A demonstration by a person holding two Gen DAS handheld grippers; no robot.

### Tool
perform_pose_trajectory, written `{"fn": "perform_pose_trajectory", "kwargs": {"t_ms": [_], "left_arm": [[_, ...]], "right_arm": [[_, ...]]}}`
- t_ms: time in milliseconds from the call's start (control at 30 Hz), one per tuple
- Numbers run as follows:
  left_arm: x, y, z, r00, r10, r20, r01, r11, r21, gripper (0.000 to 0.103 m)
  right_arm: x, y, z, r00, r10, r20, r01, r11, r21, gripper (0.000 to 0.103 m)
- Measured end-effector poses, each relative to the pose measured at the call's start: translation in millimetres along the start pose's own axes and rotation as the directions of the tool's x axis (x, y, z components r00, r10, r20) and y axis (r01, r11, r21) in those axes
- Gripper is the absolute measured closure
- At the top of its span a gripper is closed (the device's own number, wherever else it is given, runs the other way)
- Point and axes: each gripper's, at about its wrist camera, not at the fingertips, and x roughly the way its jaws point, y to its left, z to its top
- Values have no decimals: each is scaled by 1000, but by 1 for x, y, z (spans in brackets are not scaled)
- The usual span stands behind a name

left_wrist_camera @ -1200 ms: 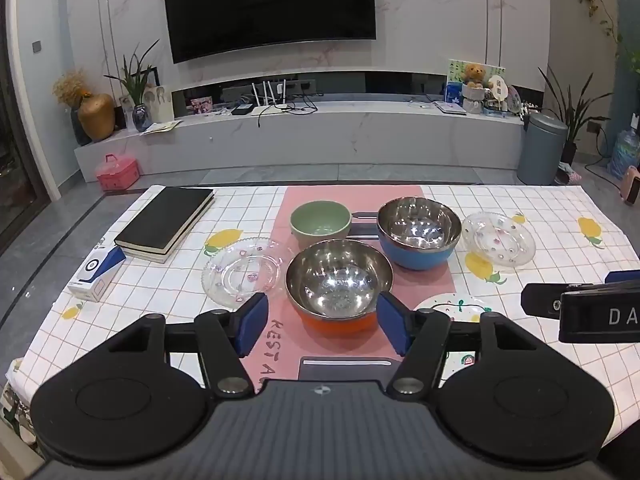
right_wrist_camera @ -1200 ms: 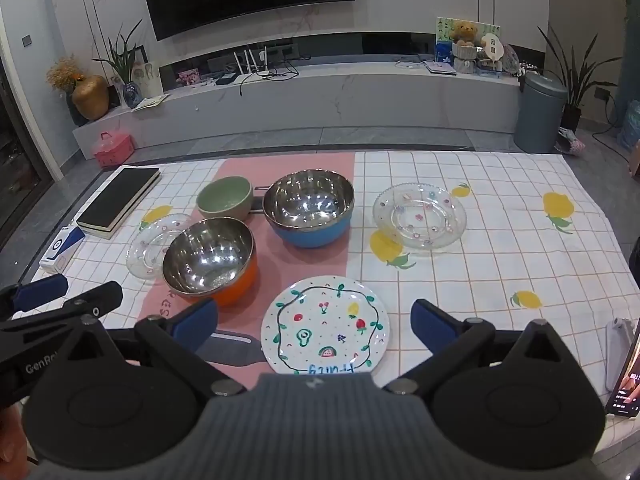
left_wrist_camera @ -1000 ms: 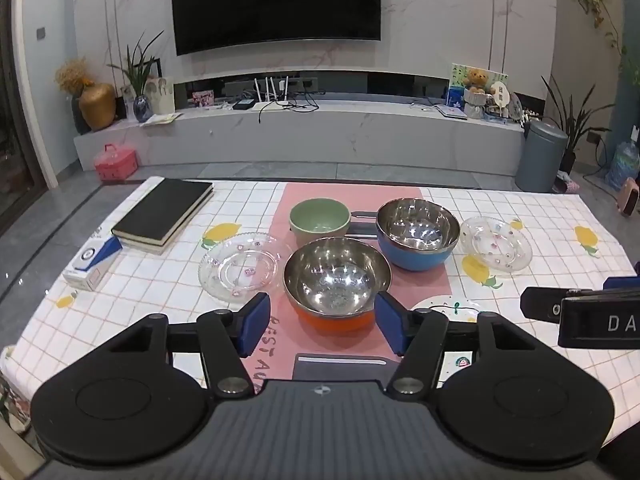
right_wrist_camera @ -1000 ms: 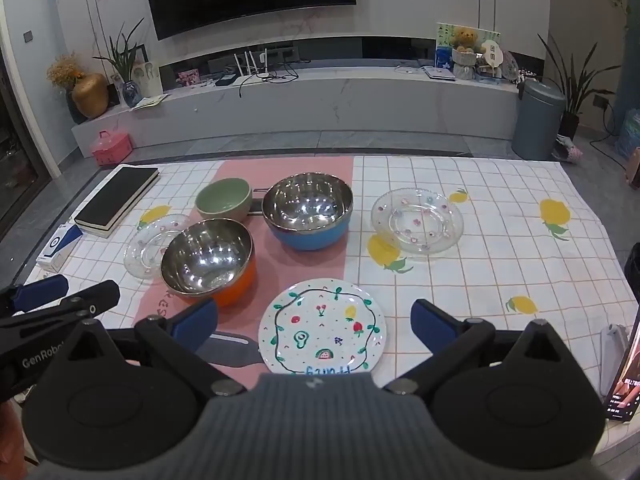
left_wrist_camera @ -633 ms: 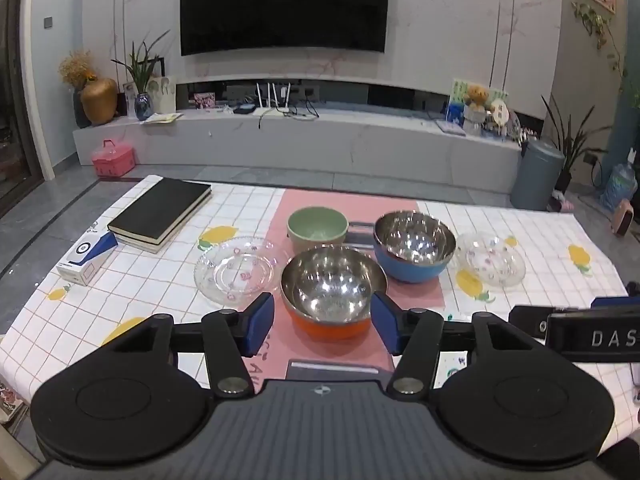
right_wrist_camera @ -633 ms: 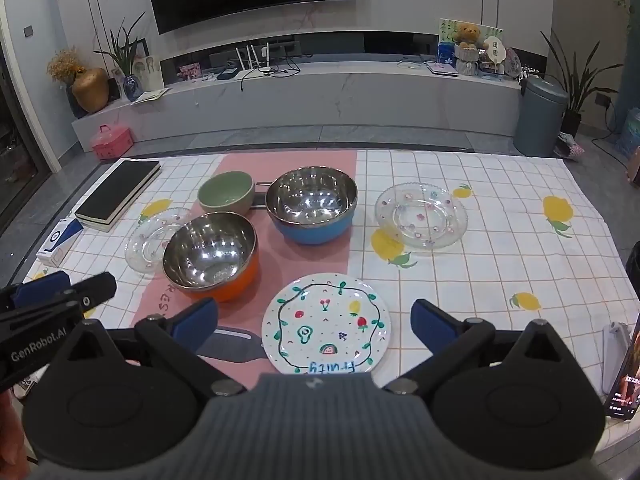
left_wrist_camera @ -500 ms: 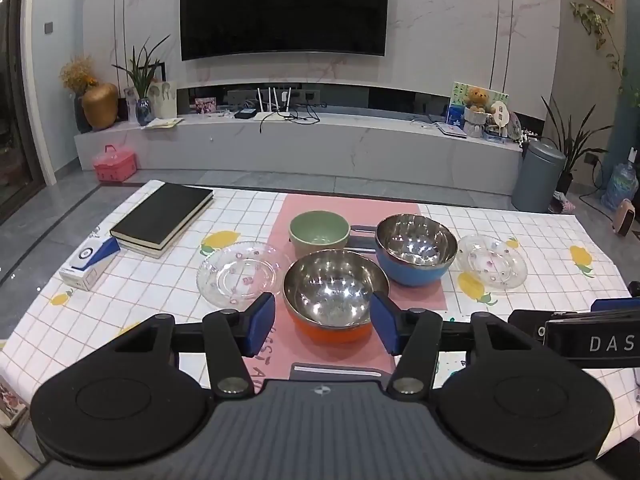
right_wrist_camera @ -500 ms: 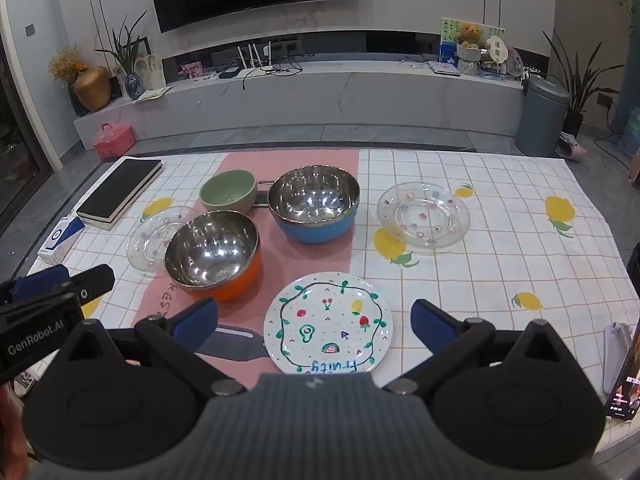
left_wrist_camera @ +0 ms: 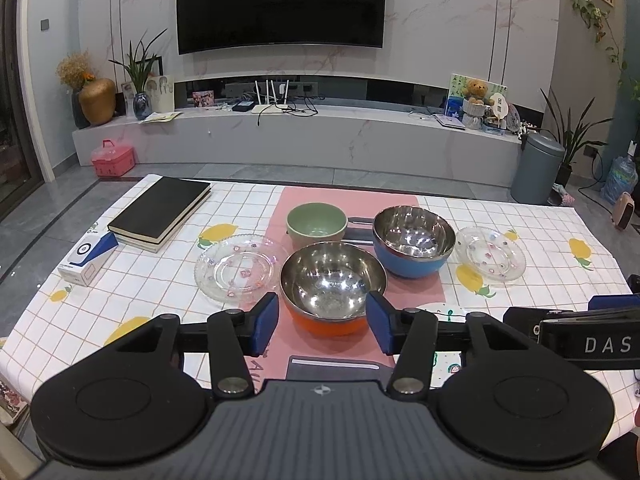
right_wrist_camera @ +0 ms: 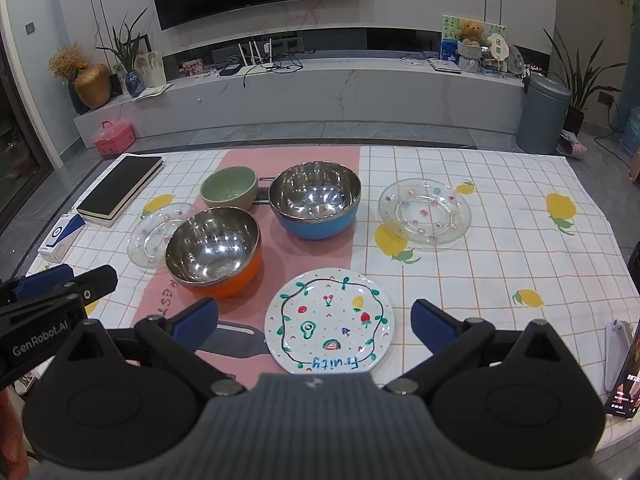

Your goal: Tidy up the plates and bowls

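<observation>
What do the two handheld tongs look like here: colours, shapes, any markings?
Both tongs are matte black with round disc housings, linkage arms and blue pads. In the right wrist view the left tongs read "GenRobot.AI"; in the left wrist view the right tongs read "DAS".

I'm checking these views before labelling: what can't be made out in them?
- Fruit-painted plate: left wrist view, mostly hidden behind the left hand-held gripper.
- Left glass plate: right wrist view, near edge hidden behind the orange bowl.
- Phone: cut off by the right edge.

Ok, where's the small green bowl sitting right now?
The green bowl sits on the pink runner at the far left of the cluster, just behind the orange bowl and left of the blue bowl.
</observation>
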Motion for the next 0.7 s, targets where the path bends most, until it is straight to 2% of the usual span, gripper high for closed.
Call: {"fn": "perform_pose_trajectory", "kwargs": {"t_ms": [700], "left_arm": [[0,-1,3,1000,-5,-16,5,1000,-1,43]], "right_arm": [[2,0,-1,1000,6,-6,-6,1000,-1,3]]}}
